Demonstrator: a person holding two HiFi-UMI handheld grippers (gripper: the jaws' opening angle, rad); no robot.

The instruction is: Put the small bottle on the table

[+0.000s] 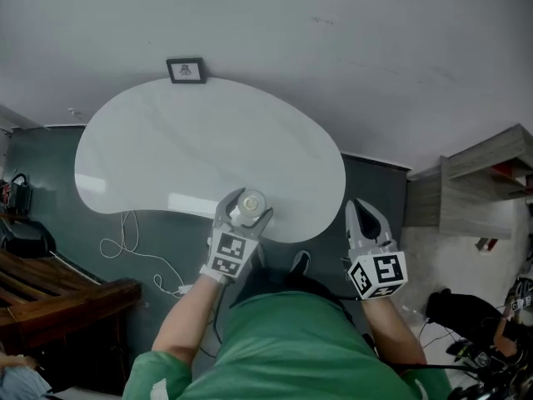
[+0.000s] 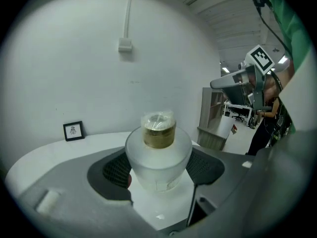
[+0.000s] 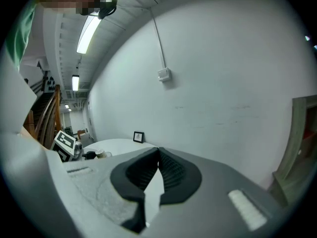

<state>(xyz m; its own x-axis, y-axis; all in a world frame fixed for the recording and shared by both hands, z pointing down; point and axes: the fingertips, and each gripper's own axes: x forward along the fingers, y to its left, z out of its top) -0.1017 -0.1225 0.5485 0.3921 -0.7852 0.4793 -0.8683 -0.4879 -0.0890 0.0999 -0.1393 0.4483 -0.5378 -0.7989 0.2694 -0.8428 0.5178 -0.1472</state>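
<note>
Between the dark padded jaws of the left gripper [image 2: 158,170], a small frosted-glass bottle [image 2: 158,155] is clamped upright, just inside the near edge of the white kidney-shaped table [image 1: 191,140]. Contact with the surface cannot be confirmed. If it is released this close to the edge, it could be toppled off. A squat rounded body and a gold, film-wrapped cap are shown. The right gripper [image 3: 157,170] is seen closed and empty, off that edge.

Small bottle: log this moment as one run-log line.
left tongs: shut on small bottle, upright | place: over near edge of white table, contact unclear | right tongs: shut, empty, off table's right edge
</note>
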